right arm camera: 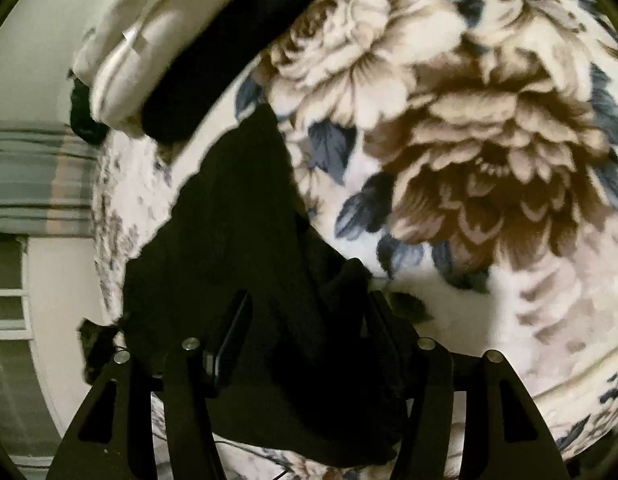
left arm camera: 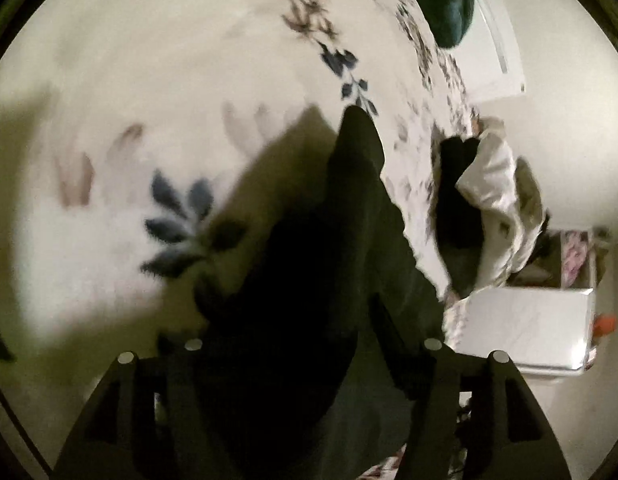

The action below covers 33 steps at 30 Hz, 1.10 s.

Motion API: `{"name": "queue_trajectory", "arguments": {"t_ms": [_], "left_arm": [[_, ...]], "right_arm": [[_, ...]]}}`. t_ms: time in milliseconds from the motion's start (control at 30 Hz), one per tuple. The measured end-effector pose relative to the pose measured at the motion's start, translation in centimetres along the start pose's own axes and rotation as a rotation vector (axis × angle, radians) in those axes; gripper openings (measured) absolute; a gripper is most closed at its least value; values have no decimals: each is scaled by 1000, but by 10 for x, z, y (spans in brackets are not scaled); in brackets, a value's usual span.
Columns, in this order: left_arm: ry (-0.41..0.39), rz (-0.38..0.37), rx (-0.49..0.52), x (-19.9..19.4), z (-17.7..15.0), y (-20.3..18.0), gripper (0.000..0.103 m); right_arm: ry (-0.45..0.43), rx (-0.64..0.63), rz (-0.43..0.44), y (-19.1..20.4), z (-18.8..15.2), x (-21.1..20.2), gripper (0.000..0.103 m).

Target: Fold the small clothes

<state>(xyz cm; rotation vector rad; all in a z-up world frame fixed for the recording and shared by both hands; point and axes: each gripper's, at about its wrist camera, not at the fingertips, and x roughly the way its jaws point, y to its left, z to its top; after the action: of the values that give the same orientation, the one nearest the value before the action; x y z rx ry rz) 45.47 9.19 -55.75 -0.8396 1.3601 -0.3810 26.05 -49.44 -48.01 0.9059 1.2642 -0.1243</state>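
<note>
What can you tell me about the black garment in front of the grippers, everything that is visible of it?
The black garment is a small, soft, matte piece of cloth, so dark that no seams or details show. It lies crumpled and partly bunched on the floral blanket, near the blanket's edge. It runs from between the right gripper fingers outward to a narrower end. In the left wrist view it likewise lies between the left gripper fingers. Whether either grips it is unclear.

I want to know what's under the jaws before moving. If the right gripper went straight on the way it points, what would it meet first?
Most likely the black garment, lying between the right gripper's fingers on the floral blanket; depth is unclear.
</note>
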Motion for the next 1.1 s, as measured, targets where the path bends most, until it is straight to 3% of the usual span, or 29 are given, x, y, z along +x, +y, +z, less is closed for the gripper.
{"name": "queue_trajectory", "arguments": {"t_ms": [67, 100, 133, 200, 333, 400, 433, 467, 500, 533, 567, 767, 867, 900, 933, 967, 1033, 1067, 1100], "left_arm": [[20, 43, 51, 10, -2, -8, 58], [34, 53, 60, 14, -4, -7, 58], [42, 58, 68, 19, -6, -8, 58], [45, 70, 87, 20, -9, -8, 58], [40, 45, 70, 19, -8, -3, 58], [41, 28, 52, 18, -7, 2, 58], [43, 27, 45, 19, -7, 3, 58], [46, 21, 38, 18, -7, 5, 58], [48, 17, 33, 17, -7, 7, 58], [50, 19, 30, 16, -7, 7, 58], [51, 22, 31, 16, -7, 6, 58], [57, 65, 75, 16, -9, -1, 58], [54, 66, 62, 18, -10, 0, 58], [53, 66, 58, 19, -10, 0, 58], [52, 67, 56, 19, -10, 0, 58], [51, 69, 56, 20, -10, -1, 58], [50, 67, 56, 20, -10, -1, 58], [50, 62, 51, 20, -10, 0, 58], [50, 55, 43, 19, -10, 2, 58]], "right_arm": [[32, -50, -10, 8, 0, 19, 59], [47, -91, -33, 14, -1, 26, 32], [74, -171, -87, 27, -4, 37, 24], [95, -247, -91, 44, -7, 44, 22], [199, -19, 403, 32, 1, 34, 21], [250, 187, 671, 2, 4, 39, 21], [265, 246, 702, -10, 5, 44, 22], [257, 302, 621, -32, 8, 48, 24], [226, 302, 485, -44, 10, 46, 32], [205, 276, 337, -51, 13, 43, 48], [189, 231, 230, -55, 15, 39, 53], [-28, 49, 152, -22, 15, -9, 59], [10, 21, 123, -7, 29, 7, 63], [21, 10, 115, -4, 33, 15, 56], [40, -2, 128, 0, 36, 24, 15], [125, 35, 217, 3, 38, 41, 15], [198, 152, 463, 0, 37, 52, 15], [198, 176, 566, 0, 36, 50, 15], [170, 202, 579, -6, 36, 46, 15]]}}
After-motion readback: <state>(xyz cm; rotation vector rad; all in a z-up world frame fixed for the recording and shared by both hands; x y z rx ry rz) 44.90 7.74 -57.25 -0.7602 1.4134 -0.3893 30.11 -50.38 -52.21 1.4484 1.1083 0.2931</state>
